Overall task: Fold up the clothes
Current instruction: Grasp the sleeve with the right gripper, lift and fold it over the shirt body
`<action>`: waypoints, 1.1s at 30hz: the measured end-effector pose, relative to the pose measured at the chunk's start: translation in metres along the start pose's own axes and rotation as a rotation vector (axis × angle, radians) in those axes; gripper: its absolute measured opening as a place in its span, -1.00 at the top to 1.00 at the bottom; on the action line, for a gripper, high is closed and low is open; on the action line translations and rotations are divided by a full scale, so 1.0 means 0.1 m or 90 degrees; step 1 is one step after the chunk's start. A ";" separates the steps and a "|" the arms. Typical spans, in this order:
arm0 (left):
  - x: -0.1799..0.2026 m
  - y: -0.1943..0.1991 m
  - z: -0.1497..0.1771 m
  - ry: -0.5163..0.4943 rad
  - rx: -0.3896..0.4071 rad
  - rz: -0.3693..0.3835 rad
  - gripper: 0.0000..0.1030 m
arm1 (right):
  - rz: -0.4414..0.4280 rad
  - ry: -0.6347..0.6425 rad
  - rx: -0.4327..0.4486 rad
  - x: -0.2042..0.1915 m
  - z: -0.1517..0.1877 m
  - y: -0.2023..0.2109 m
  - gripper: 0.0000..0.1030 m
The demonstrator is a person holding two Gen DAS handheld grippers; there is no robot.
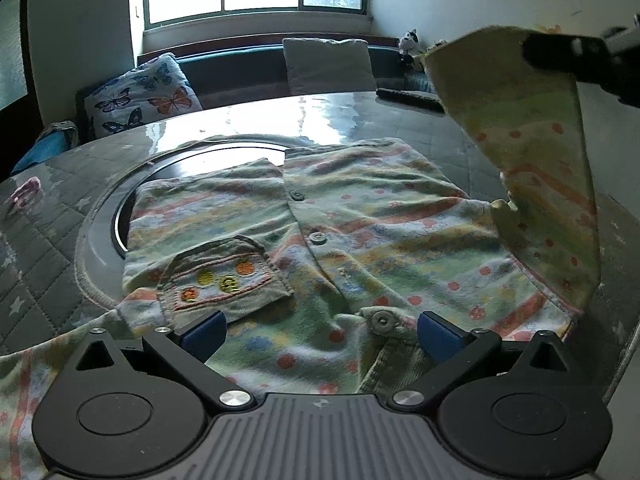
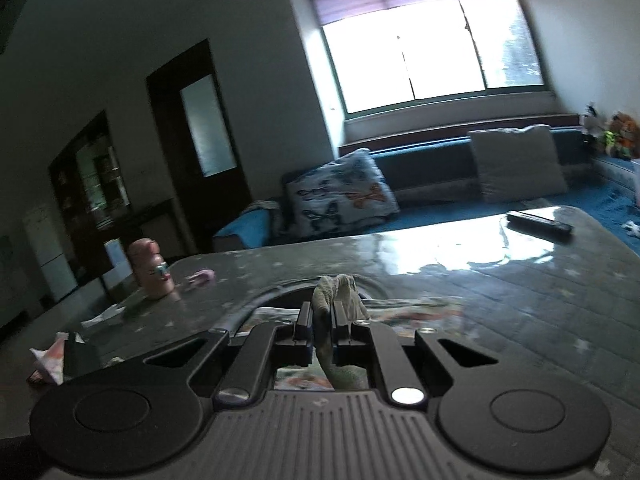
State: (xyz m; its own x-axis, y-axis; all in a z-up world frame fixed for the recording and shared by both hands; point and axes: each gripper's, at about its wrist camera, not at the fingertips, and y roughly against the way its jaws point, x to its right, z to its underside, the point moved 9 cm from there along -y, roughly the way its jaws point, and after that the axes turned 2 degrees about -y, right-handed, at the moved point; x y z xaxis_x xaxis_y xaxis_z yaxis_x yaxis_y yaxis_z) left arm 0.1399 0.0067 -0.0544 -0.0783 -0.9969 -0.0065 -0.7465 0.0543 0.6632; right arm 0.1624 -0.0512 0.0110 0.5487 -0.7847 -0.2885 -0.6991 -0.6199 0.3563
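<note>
A small striped, dotted shirt (image 1: 320,220) with buttons and a chest pocket (image 1: 224,276) lies spread on the table. My left gripper (image 1: 320,336) hovers open just above its near part, blue pads wide apart over the fabric. My right gripper (image 1: 560,54) shows at the upper right of the left wrist view, holding one sleeve (image 1: 532,168) lifted in the air. In the right wrist view the right gripper (image 2: 323,316) is shut on a bunched bit of that sleeve (image 2: 338,292), with the table below.
The table (image 1: 48,240) has a quilted cover and a round glass inset (image 1: 208,160). A dark remote (image 2: 538,222) lies at its far right. A pink bottle (image 2: 150,268) and small scraps (image 2: 52,356) sit at the left. A sofa with cushions (image 2: 340,196) stands behind.
</note>
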 end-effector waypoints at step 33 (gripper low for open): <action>-1.12 0.35 0.28 0.145 0.013 -0.121 -1.00 | -0.122 0.061 -0.133 -0.79 0.57 -0.38 0.56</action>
State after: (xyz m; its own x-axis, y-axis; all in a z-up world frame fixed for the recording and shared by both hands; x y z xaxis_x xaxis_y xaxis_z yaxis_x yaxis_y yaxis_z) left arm 0.1043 0.1222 -0.0511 0.2130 -0.9762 0.0399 -0.7470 -0.1363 0.6507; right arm 0.1197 0.0349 -0.0301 0.7094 -0.6437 -0.2873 -0.4738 -0.7372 0.4818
